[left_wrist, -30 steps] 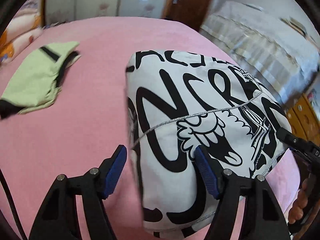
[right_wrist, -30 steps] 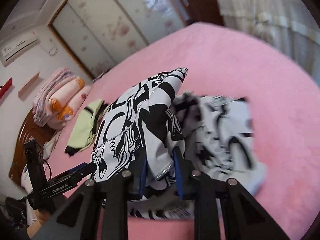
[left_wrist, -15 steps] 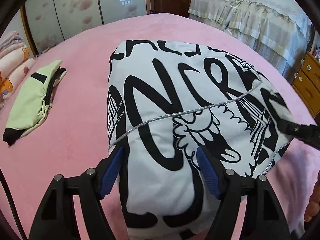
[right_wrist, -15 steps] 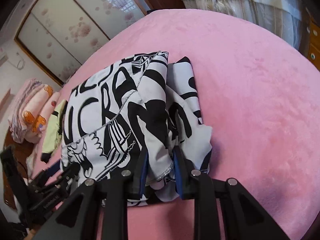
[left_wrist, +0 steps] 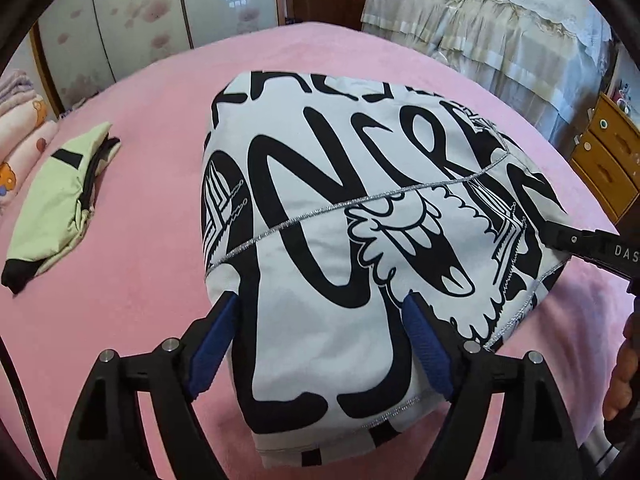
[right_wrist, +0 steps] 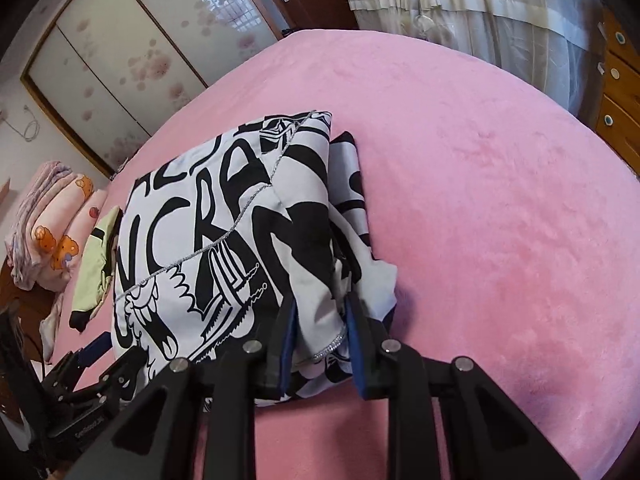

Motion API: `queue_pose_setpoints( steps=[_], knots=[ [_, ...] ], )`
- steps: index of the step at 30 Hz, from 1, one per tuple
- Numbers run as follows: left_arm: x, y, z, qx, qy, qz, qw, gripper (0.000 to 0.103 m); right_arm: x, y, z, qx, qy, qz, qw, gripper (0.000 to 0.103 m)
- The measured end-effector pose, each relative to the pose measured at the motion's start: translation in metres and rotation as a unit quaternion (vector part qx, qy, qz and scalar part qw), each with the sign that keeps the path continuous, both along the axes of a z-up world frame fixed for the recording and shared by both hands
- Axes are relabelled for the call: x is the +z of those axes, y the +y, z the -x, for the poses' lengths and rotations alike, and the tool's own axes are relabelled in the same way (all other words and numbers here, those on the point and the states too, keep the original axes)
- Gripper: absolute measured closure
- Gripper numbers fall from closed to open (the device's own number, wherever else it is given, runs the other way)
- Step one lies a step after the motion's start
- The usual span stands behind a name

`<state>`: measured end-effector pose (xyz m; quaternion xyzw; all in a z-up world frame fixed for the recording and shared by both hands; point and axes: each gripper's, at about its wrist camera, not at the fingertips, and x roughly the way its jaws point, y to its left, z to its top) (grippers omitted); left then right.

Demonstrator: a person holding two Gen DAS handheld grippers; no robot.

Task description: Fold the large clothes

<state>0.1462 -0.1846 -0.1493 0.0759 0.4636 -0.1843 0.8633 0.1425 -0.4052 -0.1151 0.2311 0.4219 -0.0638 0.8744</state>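
A large white garment with black lettering (left_wrist: 360,220) lies folded on the pink bed (left_wrist: 140,320); it also shows in the right wrist view (right_wrist: 224,232). My left gripper (left_wrist: 320,344) is open, its blue pads astride the garment's near left corner. My right gripper (right_wrist: 320,340) is shut on the garment's near right corner, with a silver-trimmed hem between the pads. The right gripper's tip shows in the left wrist view (left_wrist: 576,240) at the garment's right edge. The left gripper shows in the right wrist view (right_wrist: 96,364) at the lower left.
A folded pale green garment (left_wrist: 60,204) lies to the left on the bed. Folded pink bedding (right_wrist: 48,224) is stacked beyond it. A wooden drawer unit (left_wrist: 608,160) and a draped cream cover (left_wrist: 500,28) stand to the right. Wardrobe doors (left_wrist: 140,20) are behind.
The right gripper brought the lifted fold down so the garment now lies flat and folded. The left gripper moved forward until its open fingers straddle the garment's corner.
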Motion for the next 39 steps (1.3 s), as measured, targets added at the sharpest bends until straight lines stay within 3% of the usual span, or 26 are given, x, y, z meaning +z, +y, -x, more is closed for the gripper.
queue_pose_setpoints(
  steps=[5, 6, 7, 9, 14, 19, 20, 21, 22, 24, 26, 30, 34, 39],
  knots=[
    [0.010, 0.017, -0.011, -0.020, 0.057, 0.039, 0.9974, 0.021, 0.036, 0.026, -0.008, 0.060, 0.021, 0.121, 0.991, 0.056],
    [0.015, 0.023, -0.014, -0.024, 0.065, 0.054, 0.9961, 0.021, 0.043, 0.028, -0.009, 0.072, 0.016, 0.126, 0.989, 0.054],
    [0.021, 0.030, -0.020, -0.024, 0.069, 0.069, 0.9949, 0.021, 0.053, 0.030, -0.012, 0.085, 0.006, 0.125, 0.989, 0.051],
    [0.031, 0.042, -0.032, -0.015, 0.065, 0.087, 0.9940, 0.021, 0.067, 0.028, -0.023, 0.096, -0.009, 0.116, 0.988, 0.032],
    [0.034, 0.076, -0.083, 0.038, 0.071, 0.120, 0.9895, 0.021, 0.070, 0.020, -0.080, 0.106, -0.011, 0.095, 0.990, 0.031],
    [-0.004, 0.090, -0.134, 0.068, 0.143, 0.135, 0.9780, 0.022, 0.029, 0.000, -0.142, 0.097, 0.058, 0.037, 0.993, 0.031],
    [-0.013, 0.089, -0.140, 0.067, 0.160, 0.146, 0.9740, 0.022, 0.021, -0.005, -0.148, 0.101, 0.064, 0.014, 0.993, 0.039],
    [-0.017, 0.089, -0.142, 0.067, 0.167, 0.155, 0.9715, 0.023, 0.016, -0.008, -0.150, 0.108, 0.066, 0.000, 0.992, 0.071],
    [-0.018, 0.088, -0.144, 0.065, 0.174, 0.166, 0.9684, 0.031, 0.016, -0.010, -0.149, 0.103, 0.069, 0.015, 0.992, 0.091],
    [-0.014, 0.082, -0.146, 0.052, 0.175, 0.178, 0.9669, 0.046, 0.032, -0.016, -0.137, 0.092, 0.041, 0.036, 0.994, 0.094],
    [-0.010, 0.072, -0.145, 0.042, 0.158, 0.166, 0.9726, 0.047, 0.041, -0.025, -0.123, 0.074, 0.019, 0.058, 0.995, 0.096],
    [-0.018, 0.044, -0.142, 0.040, 0.128, 0.099, 0.9860, 0.047, -0.003, -0.025, -0.127, 0.072, 0.078, 0.079, 0.991, 0.096],
    [-0.022, 0.040, -0.145, 0.044, 0.126, 0.088, 0.9871, 0.047, -0.010, -0.016, -0.128, 0.059, 0.086, 0.105, 0.989, 0.095],
    [-0.010, 0.043, -0.137, 0.048, 0.133, 0.072, 0.9873, 0.047, 0.010, -0.011, -0.126, 0.056, 0.088, 0.105, 0.989, 0.086]
  ],
)
